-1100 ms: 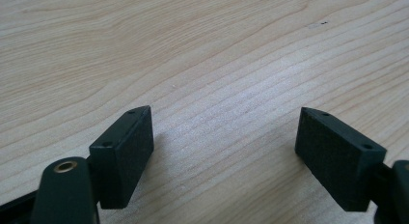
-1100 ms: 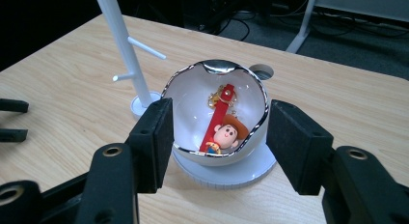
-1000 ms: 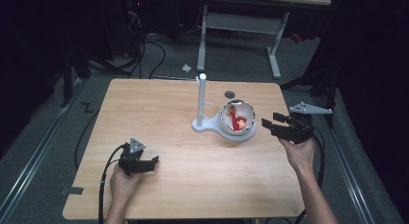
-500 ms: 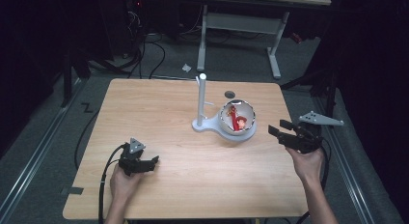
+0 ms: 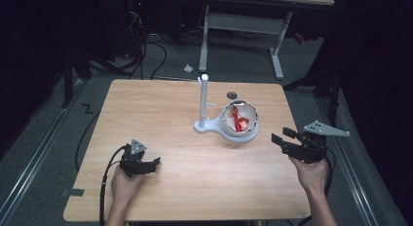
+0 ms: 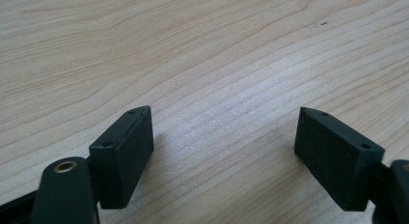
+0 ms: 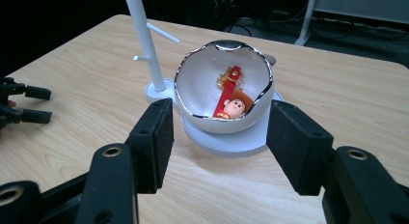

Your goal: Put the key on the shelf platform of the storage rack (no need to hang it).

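The doll keychain (image 7: 230, 102) lies half sunk in the egg-shaped bowl (image 7: 193, 96), its lower body hidden by the rim. In the high view its features are too small to tell.

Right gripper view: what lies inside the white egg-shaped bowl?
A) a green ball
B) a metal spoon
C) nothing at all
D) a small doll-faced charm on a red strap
D: the bowl holds a small charm with a doll face and brown hat, on a red strap.
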Tool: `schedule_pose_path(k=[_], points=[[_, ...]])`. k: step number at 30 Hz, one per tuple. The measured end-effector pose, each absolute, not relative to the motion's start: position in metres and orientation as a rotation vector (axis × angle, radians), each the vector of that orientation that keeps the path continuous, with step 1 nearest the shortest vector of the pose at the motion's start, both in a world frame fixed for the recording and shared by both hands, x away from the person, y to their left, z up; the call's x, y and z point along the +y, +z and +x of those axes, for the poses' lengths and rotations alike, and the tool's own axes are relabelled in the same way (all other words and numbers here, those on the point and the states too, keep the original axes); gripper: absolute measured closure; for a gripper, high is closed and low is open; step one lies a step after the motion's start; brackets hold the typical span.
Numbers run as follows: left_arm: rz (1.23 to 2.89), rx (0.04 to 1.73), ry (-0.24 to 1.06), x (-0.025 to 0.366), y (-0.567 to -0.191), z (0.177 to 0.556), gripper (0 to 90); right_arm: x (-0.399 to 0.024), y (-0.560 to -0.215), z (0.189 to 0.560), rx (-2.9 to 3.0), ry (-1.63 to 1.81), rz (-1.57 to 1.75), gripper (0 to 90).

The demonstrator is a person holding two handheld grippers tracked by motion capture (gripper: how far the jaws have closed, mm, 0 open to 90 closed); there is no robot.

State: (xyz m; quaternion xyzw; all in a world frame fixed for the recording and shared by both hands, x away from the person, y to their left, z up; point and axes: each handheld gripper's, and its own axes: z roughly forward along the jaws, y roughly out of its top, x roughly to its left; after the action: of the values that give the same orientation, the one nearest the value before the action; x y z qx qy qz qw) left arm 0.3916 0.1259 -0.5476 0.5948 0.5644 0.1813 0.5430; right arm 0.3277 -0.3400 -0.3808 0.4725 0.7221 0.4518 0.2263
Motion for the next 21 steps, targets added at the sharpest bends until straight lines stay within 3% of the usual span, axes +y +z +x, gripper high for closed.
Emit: schedule_pose_path(k=[21], points=[[1.417,1.338,0.433,0.126,-0.548,0.392,21.4,-0.315,-0.403,0.328,2.057,1.263,1.264,43.1]])
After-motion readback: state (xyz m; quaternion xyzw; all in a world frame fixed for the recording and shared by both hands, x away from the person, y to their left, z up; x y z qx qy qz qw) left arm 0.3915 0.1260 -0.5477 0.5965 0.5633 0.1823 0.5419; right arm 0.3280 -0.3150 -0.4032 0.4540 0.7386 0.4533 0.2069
